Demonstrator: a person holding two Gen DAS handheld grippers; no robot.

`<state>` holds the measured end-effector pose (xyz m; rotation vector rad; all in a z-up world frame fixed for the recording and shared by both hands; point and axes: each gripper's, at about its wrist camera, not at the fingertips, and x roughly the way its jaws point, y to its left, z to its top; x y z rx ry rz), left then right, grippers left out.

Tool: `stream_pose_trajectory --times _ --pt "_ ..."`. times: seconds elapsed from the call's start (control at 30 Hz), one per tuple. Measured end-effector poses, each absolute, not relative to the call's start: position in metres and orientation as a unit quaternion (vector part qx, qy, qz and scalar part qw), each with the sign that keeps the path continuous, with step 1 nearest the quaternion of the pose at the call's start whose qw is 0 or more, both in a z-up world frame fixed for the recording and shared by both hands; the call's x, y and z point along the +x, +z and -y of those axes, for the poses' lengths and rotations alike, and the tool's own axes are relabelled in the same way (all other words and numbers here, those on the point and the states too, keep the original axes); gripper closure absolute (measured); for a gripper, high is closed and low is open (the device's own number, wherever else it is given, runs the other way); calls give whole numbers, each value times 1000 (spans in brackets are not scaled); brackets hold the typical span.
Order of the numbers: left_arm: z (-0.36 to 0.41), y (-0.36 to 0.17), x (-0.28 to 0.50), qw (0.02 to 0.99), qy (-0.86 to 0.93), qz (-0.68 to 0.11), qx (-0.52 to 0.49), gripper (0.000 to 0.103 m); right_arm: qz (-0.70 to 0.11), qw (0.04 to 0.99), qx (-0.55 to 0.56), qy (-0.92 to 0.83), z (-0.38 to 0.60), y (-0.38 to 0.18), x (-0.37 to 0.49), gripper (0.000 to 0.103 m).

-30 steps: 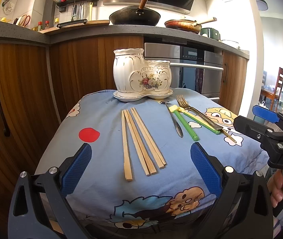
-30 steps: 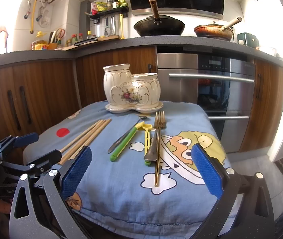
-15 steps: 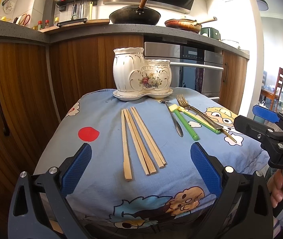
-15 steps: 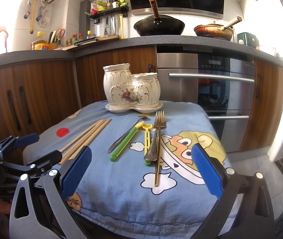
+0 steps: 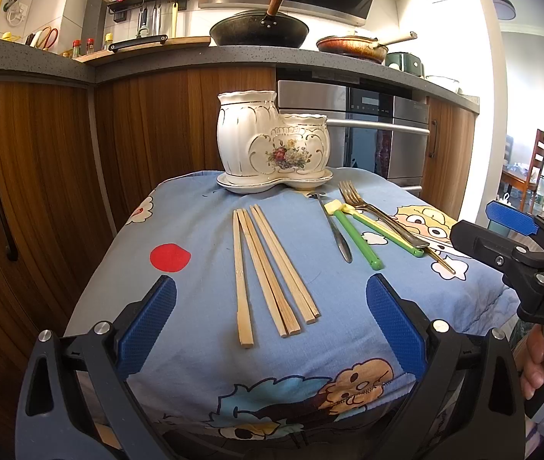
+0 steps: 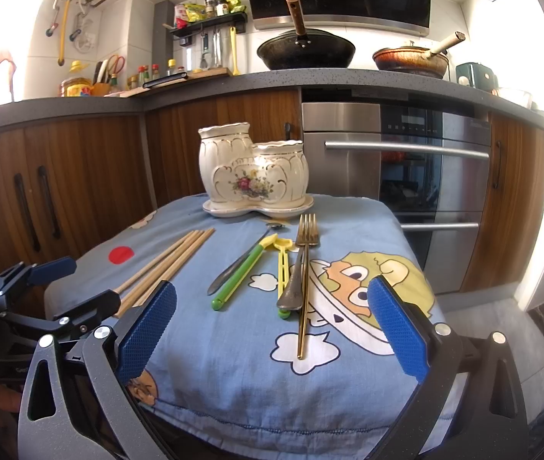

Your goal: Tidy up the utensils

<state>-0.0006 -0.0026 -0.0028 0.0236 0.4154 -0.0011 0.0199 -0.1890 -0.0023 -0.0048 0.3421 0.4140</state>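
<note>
A white floral ceramic utensil holder (image 5: 272, 142) (image 6: 253, 170) stands on its saucer at the far side of a blue cartoon cloth (image 5: 195, 237) (image 6: 352, 391). Several wooden chopsticks (image 5: 268, 268) (image 6: 164, 264) lie in front of it. To their right lie a metal spoon (image 5: 335, 226) (image 6: 243, 258), two green-and-yellow utensils (image 5: 356, 235) (image 6: 235, 276) and a gold fork (image 5: 387, 222) (image 6: 304, 268). My left gripper (image 5: 270, 322) is open and empty, just short of the chopsticks' near ends. My right gripper (image 6: 272, 324) is open and empty, near the fork's handle end.
Wooden kitchen cabinets (image 5: 42, 161) and a steel oven (image 6: 406, 176) stand behind the cloth-covered surface. A wok (image 5: 258, 30) and a pan (image 6: 410, 59) sit on the counter above. The right gripper shows at the right edge of the left wrist view (image 5: 521, 253).
</note>
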Motion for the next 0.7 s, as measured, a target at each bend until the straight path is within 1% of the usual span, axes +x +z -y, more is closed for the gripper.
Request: stream_pose_trajectory --times 0.7 --pt "-2 -4 1 977 -1 -212 5 5 -169 964 -2 204 188 -3 20 4"
